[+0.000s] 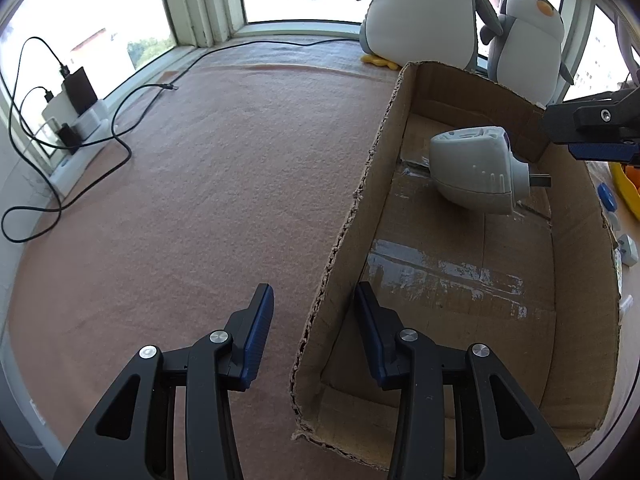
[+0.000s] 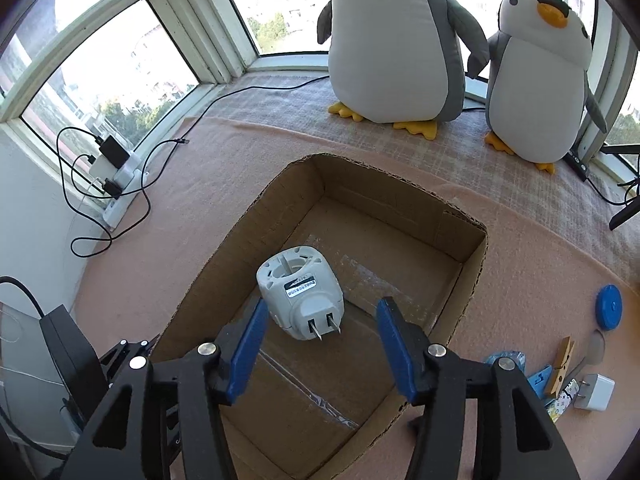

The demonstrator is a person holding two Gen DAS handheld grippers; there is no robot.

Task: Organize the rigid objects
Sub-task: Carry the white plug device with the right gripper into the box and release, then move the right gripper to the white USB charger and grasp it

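White plug adapter [image 2: 301,293] lies on its side on the floor of the cardboard box [image 2: 468,264], near the far end; long axis roughly horizontal, prongs toward the right gripper [image 2: 319,350]. Right jaws wide, empty. Left gripper [image 1: 314,334] jaws wide, straddling the box's left wall. Only the right wrist view shows a blue lid [image 2: 609,306] and clothespin [image 2: 562,364].

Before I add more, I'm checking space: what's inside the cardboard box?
Only a grey plug adapter lies on the cardboard box floor, prongs toward the right gripper. The near end is hidden by the gripper.
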